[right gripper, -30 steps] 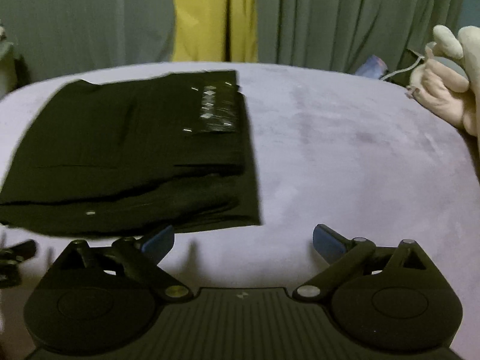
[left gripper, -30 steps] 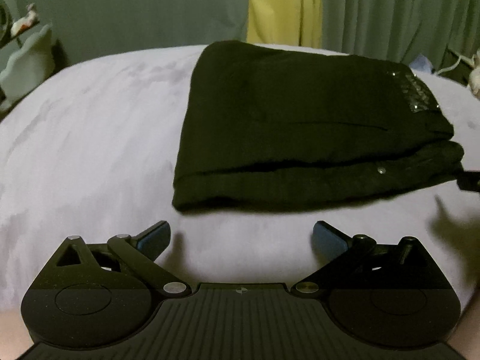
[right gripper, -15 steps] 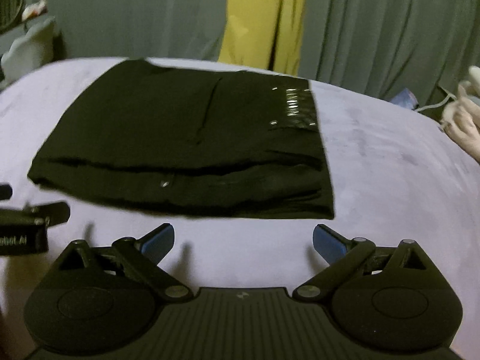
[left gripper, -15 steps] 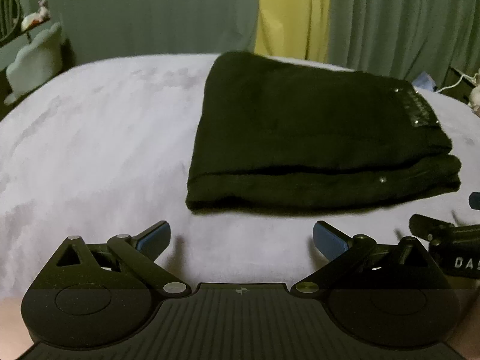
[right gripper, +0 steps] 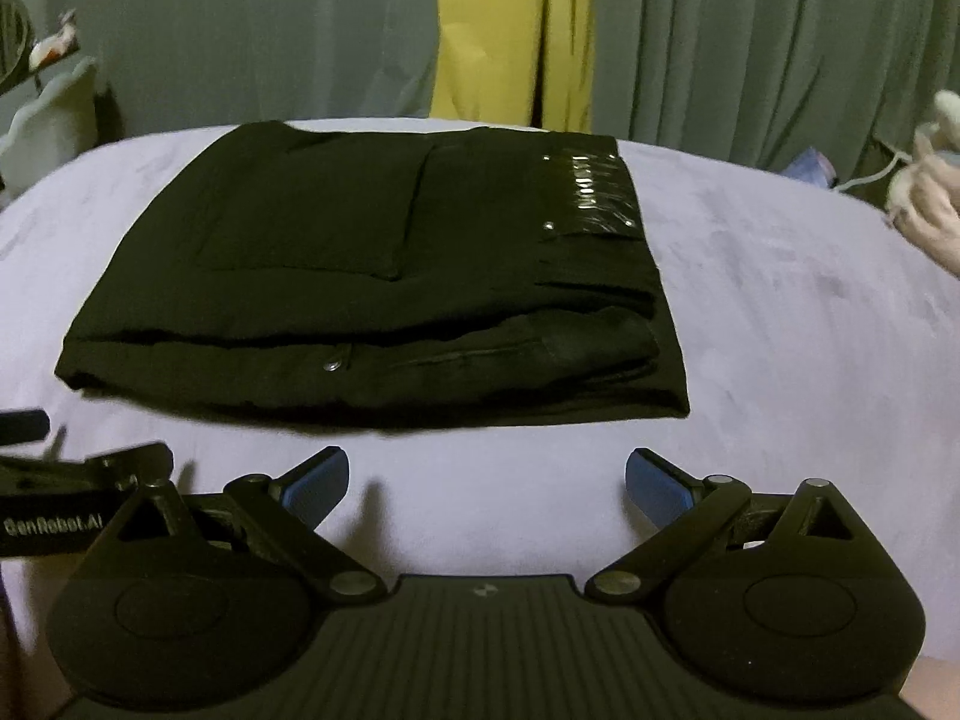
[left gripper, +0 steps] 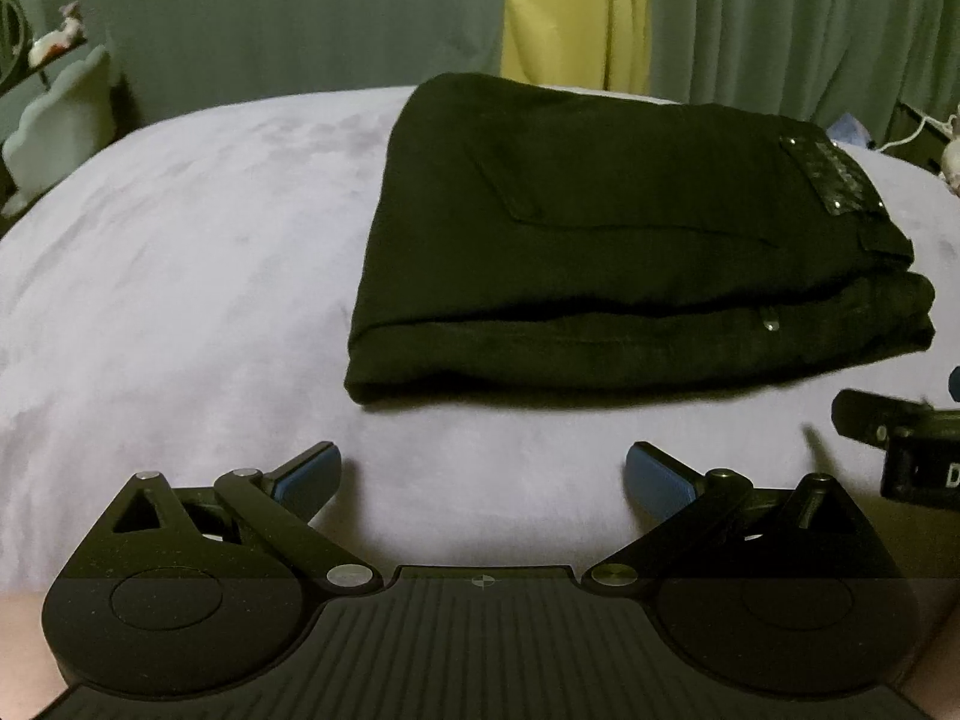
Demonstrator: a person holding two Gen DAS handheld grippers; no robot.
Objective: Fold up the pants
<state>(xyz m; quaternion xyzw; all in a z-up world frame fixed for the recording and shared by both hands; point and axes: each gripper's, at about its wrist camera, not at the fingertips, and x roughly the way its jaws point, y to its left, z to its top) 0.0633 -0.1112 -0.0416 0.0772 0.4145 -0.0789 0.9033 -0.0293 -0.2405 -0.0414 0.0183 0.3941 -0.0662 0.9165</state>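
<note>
Folded black pants lie on the lilac bed. The right gripper hangs near them, jaws apart and empty. The left gripper shows at left edge.

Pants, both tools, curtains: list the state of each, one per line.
Black pants: folded into a flat stack, lying on the lilac bedcover, held by neither tool.
Left tool: open, empty, short of the pants.
Right tool: open, empty, short of the pants.
Green curtains: drawn shut, with a yellow panel between them.
</note>
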